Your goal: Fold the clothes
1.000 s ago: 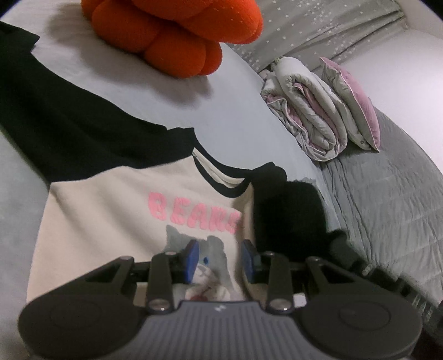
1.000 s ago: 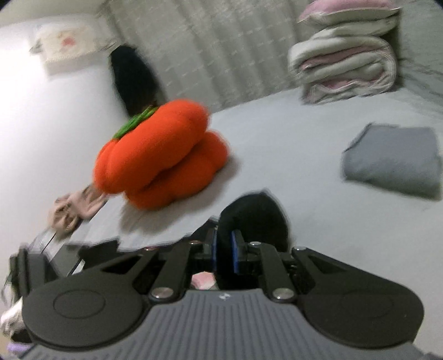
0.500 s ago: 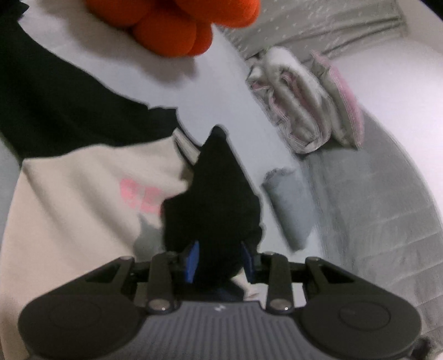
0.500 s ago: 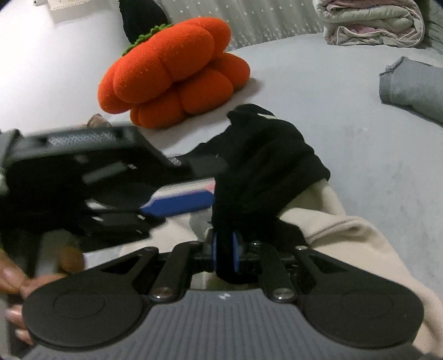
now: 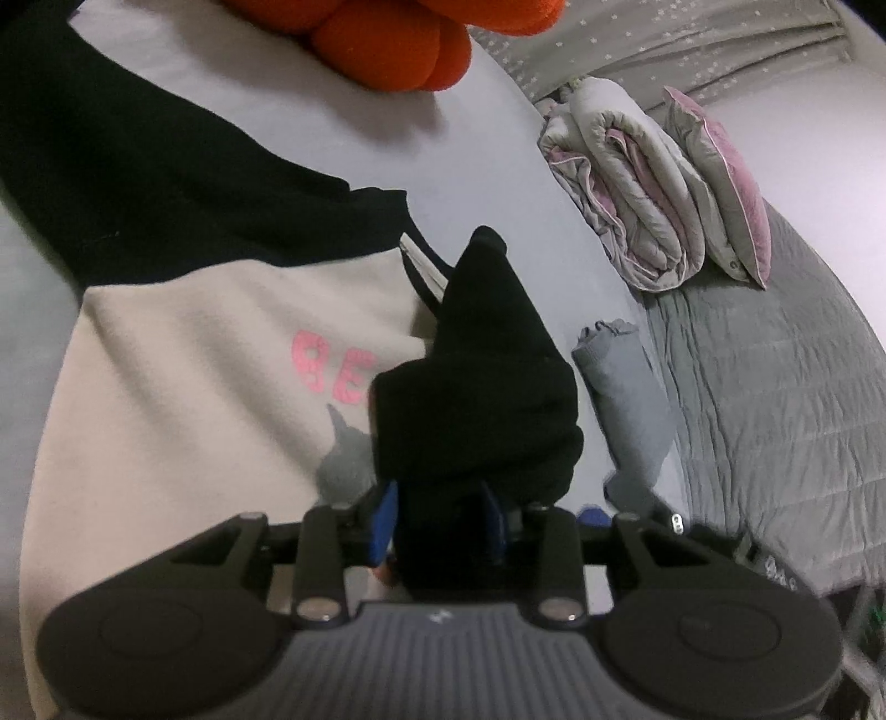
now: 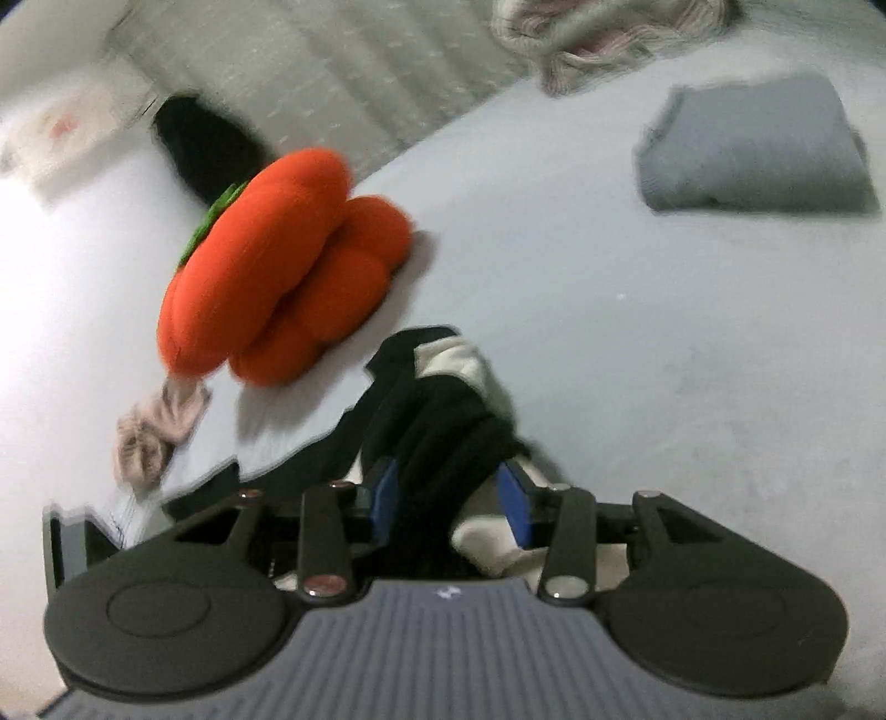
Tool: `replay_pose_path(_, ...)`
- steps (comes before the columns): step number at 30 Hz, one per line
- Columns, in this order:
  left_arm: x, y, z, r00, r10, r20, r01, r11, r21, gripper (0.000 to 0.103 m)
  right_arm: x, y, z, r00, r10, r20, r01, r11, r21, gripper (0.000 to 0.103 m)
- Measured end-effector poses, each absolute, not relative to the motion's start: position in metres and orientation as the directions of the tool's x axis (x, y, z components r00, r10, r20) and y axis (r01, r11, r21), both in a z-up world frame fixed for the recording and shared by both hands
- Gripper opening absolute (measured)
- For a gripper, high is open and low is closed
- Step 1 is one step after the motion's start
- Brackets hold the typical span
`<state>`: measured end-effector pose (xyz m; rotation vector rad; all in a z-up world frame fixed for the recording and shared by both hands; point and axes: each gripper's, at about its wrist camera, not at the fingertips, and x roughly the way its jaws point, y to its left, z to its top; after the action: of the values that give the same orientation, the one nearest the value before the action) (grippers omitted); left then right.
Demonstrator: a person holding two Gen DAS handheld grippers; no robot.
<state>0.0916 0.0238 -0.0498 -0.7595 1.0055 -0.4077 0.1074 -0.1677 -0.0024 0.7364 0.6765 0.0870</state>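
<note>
Room: a bed (image 5: pixel 498 183) under a pale sheet fills both views, with a star-dotted grey curtain (image 5: pixel 664 50) behind it and a quilted grey blanket (image 5: pixel 775 387) along its right side in the left wrist view.
Background items: an orange pumpkin cushion (image 6: pixel 277 266) sits near the head of the bed; a rolled grey-and-pink duvet (image 5: pixel 626 183) with a pink-edged pillow (image 5: pixel 725 183) lies by the curtain; a folded grey garment (image 6: pixel 758 155) rests on the open sheet; a small crumpled beige cloth (image 6: pixel 155 432) lies just below the cushion.
Task item: a cream sweatshirt (image 5: pixel 194 387) with black sleeves lies flat on the bed — one black sleeve (image 5: pixel 482 360) is folded in over its chest.
Writing: pink letters on the chest read "BE"; the rest is covered by the sleeve. A grey animal print shows just below them.
Left tool (image 5: pixel 440 523): its blue pads sit on either side of the bunched black sleeve — whether they press it I cannot tell.
Right tool (image 6: pixel 451 501): jaws opening, black sleeve fabric and a cream fold between them, pads no longer pinching.
Edges and room: bare sheet lies open between sweatshirt, cushion and folded garment; the right wrist view is motion-blurred.
</note>
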Motion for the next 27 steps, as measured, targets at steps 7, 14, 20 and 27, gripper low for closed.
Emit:
replay_pose_path(7, 0.090, 0.023, -0.050, 0.482, -0.625, -0.615, -0.025, 0.691, -0.722, 0.034, 0.134, -0.202, -0.044, 0.784, 0.359, -0.506, 0.334, 0.443, 0.832, 0.045)
replay_pose_path(14, 0.090, 0.021, -0.050, 0.481, -0.617, -0.623, -0.022, 0.702, -0.712, 0.034, 0.149, -0.193, -0.060, 0.771, 0.402, -0.493, 0.374, 0.342, 0.862, 0.037)
replay_pose_path(20, 0.089, 0.020, -0.046, 0.491, -0.620, -0.612, 0.003, 0.703, -0.711, 0.036, 0.150, -0.181, -0.027, 0.777, 0.332, -0.535, 0.324, 0.518, 0.792, 0.025)
replay_pose_path(27, 0.087, 0.018, -0.040, 0.497, -0.640, -0.586, 0.045, 0.694, -0.719, 0.040, 0.142, -0.171, -0.004, 0.806, 0.218, -0.550, 0.310, 0.636, 0.707, 0.021)
